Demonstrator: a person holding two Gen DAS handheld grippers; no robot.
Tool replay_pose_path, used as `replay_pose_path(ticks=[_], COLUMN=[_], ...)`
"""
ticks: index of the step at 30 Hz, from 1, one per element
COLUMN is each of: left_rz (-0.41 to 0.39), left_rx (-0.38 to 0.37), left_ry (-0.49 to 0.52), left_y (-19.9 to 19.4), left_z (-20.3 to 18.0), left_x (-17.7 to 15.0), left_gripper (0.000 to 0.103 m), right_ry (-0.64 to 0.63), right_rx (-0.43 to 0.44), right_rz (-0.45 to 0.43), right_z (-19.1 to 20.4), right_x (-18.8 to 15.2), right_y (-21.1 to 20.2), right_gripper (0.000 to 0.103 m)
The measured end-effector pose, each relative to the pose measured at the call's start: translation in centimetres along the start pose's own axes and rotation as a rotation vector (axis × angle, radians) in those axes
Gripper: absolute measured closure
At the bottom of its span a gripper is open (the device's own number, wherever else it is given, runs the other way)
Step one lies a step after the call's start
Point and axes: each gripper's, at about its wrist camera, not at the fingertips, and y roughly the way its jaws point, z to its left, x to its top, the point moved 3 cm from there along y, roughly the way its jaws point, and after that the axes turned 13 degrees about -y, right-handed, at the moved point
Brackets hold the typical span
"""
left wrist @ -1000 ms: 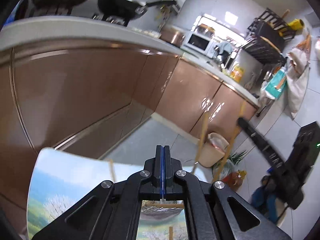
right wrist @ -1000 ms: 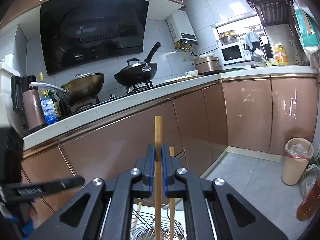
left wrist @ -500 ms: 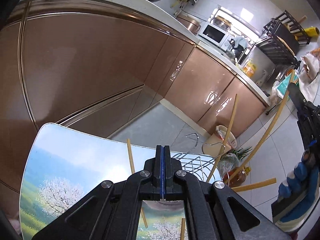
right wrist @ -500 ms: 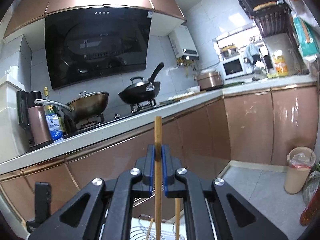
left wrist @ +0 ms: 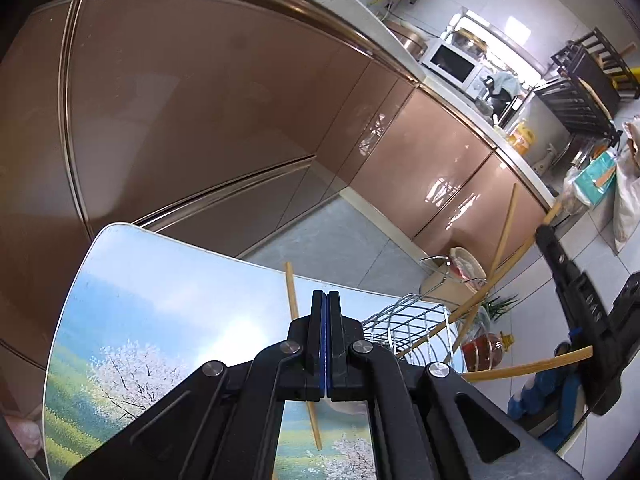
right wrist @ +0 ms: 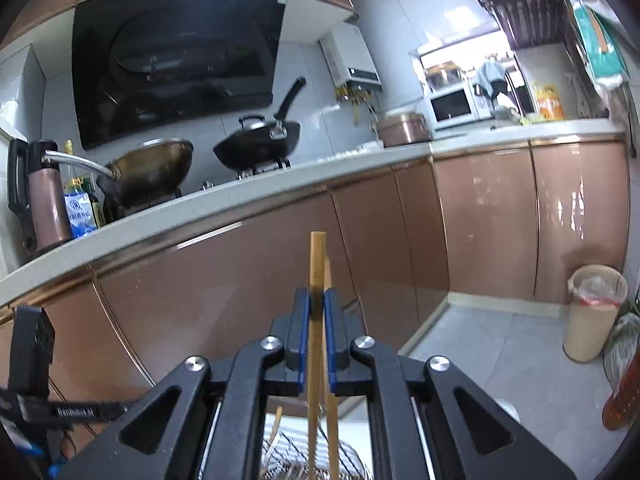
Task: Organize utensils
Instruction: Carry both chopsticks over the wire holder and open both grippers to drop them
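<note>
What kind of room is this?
A home kitchen, most likely. There are two woks on a stove under a black range hood, a microwave on the counter, and copper-coloured cabinets below.

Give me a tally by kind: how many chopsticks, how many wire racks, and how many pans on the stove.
chopsticks: 4
wire rack: 1
pans on the stove: 2
Total: 7
</note>
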Motion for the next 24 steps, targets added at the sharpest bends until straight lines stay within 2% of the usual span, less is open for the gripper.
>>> replay_pose_path(ticks=[10,12,16,24], left_rz=[0.029,0.028,0.032,0.034], left_rx=[0.018,0.025,0.037,0.053], left_ry=[-0.033,-0.032,-0.032,-0.034], left_y=[-0.3,-0.7,-1.7,-4.2], left_z=[1.0,1.2,1.5,1.8], left_x=[-0.4,-0.6,-1.1,-2.2], left_gripper=[0.103,0.103,0.103,0.103], right_ry=[0.002,0.01,0.016,0.011], right_rx=[0.008,0.006,-0.003,-0.017], right_rz=[0.051,0.058,0.065,0.105], right_z=[-0.3,-0.4,-0.4,0.1], right_x=[-2.0,-2.2,-2.2,-2.3], right_y=[-1.7,-2.3,-4.0,-7.4], right_gripper=[0.095,0.092,0.078,0.076])
